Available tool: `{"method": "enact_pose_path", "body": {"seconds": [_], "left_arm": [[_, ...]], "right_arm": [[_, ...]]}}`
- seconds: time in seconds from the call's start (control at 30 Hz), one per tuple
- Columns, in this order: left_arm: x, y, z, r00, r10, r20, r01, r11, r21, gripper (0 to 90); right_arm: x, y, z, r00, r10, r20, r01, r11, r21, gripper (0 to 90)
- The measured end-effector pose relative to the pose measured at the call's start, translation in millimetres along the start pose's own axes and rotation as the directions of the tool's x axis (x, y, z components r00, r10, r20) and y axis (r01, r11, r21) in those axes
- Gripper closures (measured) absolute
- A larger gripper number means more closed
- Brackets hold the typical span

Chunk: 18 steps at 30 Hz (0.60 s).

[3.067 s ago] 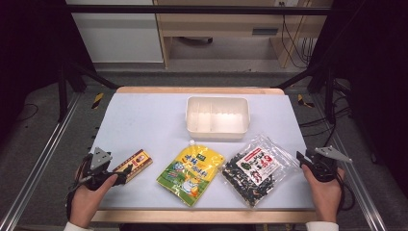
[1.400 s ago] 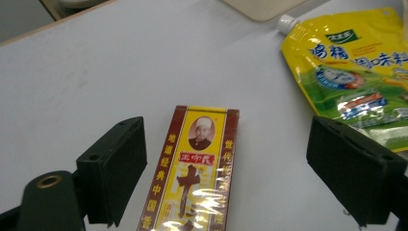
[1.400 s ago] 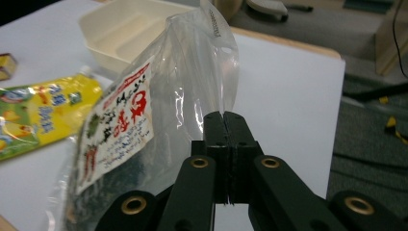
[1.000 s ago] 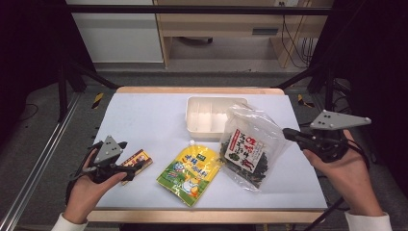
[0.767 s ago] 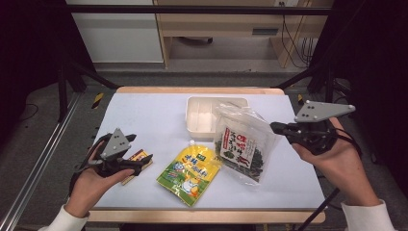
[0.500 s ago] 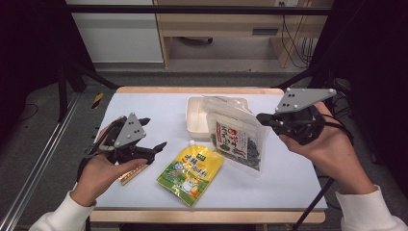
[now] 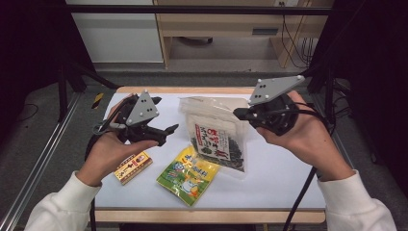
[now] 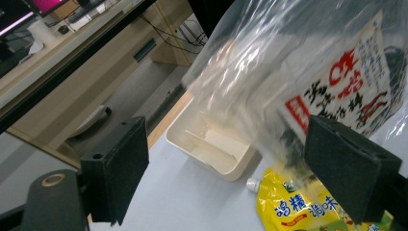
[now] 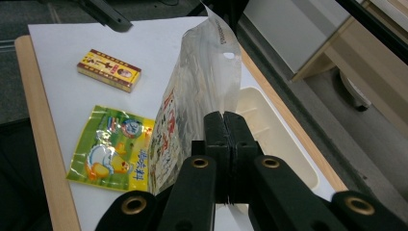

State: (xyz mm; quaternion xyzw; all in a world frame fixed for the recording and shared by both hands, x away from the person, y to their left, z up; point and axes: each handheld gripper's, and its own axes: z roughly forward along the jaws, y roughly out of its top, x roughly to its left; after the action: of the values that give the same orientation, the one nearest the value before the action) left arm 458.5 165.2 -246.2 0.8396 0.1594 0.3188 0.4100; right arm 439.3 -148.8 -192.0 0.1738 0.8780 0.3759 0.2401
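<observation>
From the high view, the right gripper (image 7: 240, 114) has the clear seaweed bag (image 7: 217, 136) pinched by its edge and holds it up off the table (image 7: 269, 178), so the bag hangs in front of the white divided tray (image 7: 192, 100) and hides most of it. The left gripper (image 7: 169, 131) is lifted just left of the bag, its jaws spread with nothing between them. Below the bag, the yellow-green drink pouch (image 7: 189, 174) lies flat on the table, and the small yellow-and-red box (image 7: 133, 167) lies left of the pouch.

In the left gripper view, the two black jaws stand wide apart, having just opened a little further; the bag (image 8: 308, 72) hangs beyond them, the tray (image 8: 211, 149) sits behind and beneath it, and the pouch (image 8: 293, 207) lies under it.

In the right gripper view, the jaws are pressed together on the bag's edge (image 9: 192, 106). The tray (image 9: 274, 134) lies right of the bag, the pouch (image 9: 113, 149) and box (image 9: 109, 70) left of it.
</observation>
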Motion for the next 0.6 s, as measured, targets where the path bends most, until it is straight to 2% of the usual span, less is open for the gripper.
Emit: {"method": "enact_pose_path", "body": {"seconds": [0.17, 0.37, 0.47, 0.6], "left_arm": [[2.4, 0.3, 2.9, 0.9998, 0.019, -0.006, -0.019, 0.9998, 0.009, 15.5], [6.7, -4.5, -4.6, 0.9989, 0.035, -0.031, -0.034, 0.9993, 0.013, 14.9], [9.3, -9.3, -5.5, 0.9981, 0.059, -0.015, -0.059, 0.9976, 0.035, 14.0], [10.4, -13.2, -3.6, 0.9982, 0.06, -0.007, -0.059, 0.9972, 0.047, 13.9]], "right_arm": [[6.8, 13.1, 12.0, 0.9993, -0.023, -0.03, 0.023, 1.0, -0.001, 89.9], [16.6, 30.2, 30.5, 0.9963, -0.054, -0.067, 0.054, 0.999, 0.004, 90.0], [21.4, 39.2, 40.7, 0.9939, -0.07, -0.085, 0.07, 0.998, 0.001, 89.9], [24.8, 44.4, 46.1, 0.9923, -0.073, -0.1, 0.073, 0.997, -0.005, 90.0]]}}
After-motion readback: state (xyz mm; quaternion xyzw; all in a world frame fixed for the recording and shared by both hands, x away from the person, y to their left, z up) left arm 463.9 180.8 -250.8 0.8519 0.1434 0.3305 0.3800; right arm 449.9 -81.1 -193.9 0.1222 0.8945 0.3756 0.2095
